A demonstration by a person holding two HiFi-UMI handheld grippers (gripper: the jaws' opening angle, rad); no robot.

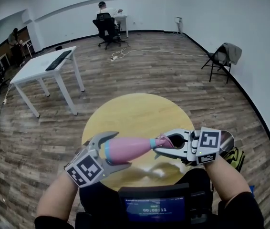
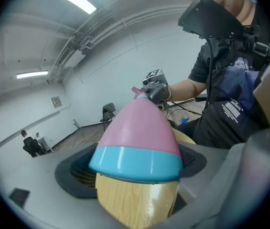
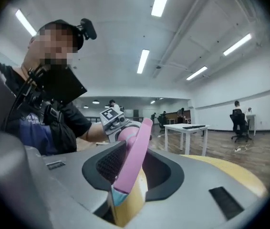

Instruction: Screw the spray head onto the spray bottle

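Up in the air over the round yellow worktop (image 1: 136, 112), lying sideways: pink plastic spray bottle with a blue band (image 1: 128, 148), squeezed tight in the left tongs (image 1: 118, 150). At its thin neck, pink spray head (image 1: 163, 140), pinched in the right tongs (image 1: 164, 146). On the small dark screen (image 1: 156, 209) below: 00:00:11.

This is a large open office room, rather bare. A white desk (image 1: 31, 73) carries a keyboard (image 1: 58, 60), and at the far wall a person (image 1: 104, 8) sits on a black office chair (image 1: 107, 27) at another desk. The floor (image 1: 163, 75) is of wood planks, the walls are white, and long strip lights (image 3: 143, 61) run along the ceiling.
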